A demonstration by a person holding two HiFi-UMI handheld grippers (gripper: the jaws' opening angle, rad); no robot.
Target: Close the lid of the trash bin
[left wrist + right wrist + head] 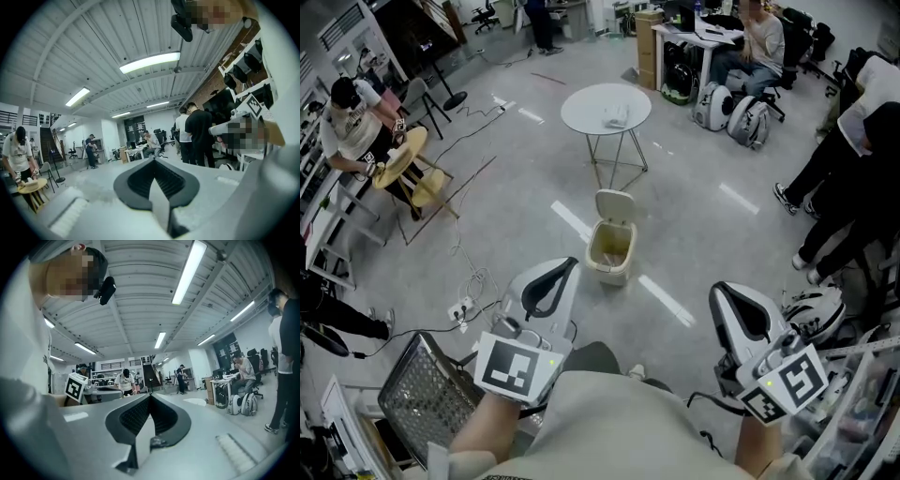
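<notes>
Trash bin (610, 255) stands on the grey floor (703, 225) near the middle of the room, with its lid (614, 205) tipped up open on the 12 o'clock side. Farther off at 12 o'clock is a round white surface (581, 112). The left hand-held gripper (553, 279) hangs at the bin's 7 o'clock and the right hand-held gripper (739, 314) at its 4 o'clock, both well apart from it. Each has its jaws pressed together on nothing.

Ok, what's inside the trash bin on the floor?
The trash bin has its lid up. Inside, only a pale yellowish lining shows, with no clear item. The bin's near side hides the bottom front.
</notes>
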